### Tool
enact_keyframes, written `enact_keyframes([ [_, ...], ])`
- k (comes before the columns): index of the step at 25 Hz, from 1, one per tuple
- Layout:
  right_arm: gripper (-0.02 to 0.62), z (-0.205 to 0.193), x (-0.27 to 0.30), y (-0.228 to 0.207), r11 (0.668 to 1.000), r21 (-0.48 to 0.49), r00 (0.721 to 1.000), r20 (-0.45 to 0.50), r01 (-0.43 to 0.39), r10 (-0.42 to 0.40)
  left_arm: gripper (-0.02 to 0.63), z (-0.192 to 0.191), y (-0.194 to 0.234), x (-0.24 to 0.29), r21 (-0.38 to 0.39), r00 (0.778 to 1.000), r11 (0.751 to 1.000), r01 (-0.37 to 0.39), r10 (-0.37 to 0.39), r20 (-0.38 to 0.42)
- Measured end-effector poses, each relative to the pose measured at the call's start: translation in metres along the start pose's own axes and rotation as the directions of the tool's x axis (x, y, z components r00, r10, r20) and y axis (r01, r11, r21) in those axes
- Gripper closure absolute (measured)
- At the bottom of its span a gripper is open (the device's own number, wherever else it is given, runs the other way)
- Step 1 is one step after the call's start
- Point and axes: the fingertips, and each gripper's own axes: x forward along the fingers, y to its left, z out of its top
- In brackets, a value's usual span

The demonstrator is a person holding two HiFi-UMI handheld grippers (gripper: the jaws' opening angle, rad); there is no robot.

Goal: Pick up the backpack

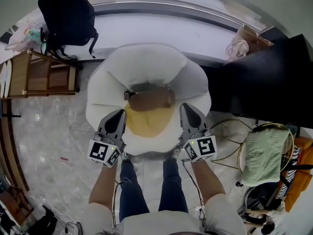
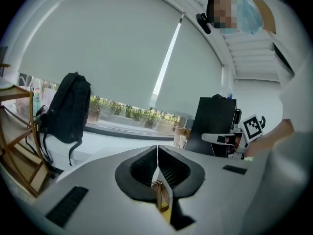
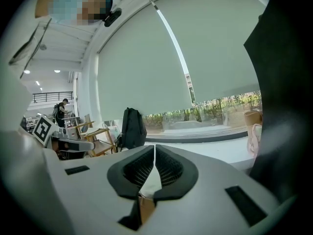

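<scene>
The black backpack [image 1: 66,16] stands upright on the white window ledge at the far left, straps hanging over the edge. It shows at the left in the left gripper view [image 2: 68,106] and far off, mid-left, in the right gripper view [image 3: 133,128]. My left gripper [image 1: 117,113] and right gripper [image 1: 188,107] hang side by side over the near edge of a white egg-shaped cushion [image 1: 146,67], well short of the backpack. Both point roughly level toward the window. The left gripper [image 2: 157,148] is shut with nothing in it, and so is the right gripper [image 3: 154,148].
The cushion has a yellow centre with a brown pad [image 1: 151,100] on it. A wooden rack [image 1: 41,75] stands below the backpack. A black cabinet [image 1: 259,82] fills the right, with a paper bag [image 1: 247,38] behind it and a green towel on a wire chair [image 1: 264,155].
</scene>
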Motion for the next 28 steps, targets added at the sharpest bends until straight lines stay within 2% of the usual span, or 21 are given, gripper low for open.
enact_keyframes([
  [9,0.565,-0.056,0.024,-0.021,0.999,-0.038,0.998,-0.065,0.001,-0.004,0.574,-0.045,0.035,0.016,-0.01,0.997,0.997,-0.071,0.071,-0.015],
  [19,0.565,-0.12,0.053,-0.037,0.998,-0.056,0.992,-0.125,-0.011,0.004,0.574,-0.112,0.059,0.036,-0.003,0.995,0.997,-0.079,0.079,-0.069],
  [28,0.565,-0.162,0.082,-0.043,0.992,-0.113,0.988,-0.15,-0.063,0.046,0.574,-0.139,0.084,0.057,-0.016,0.994,0.995,-0.097,0.096,-0.052],
])
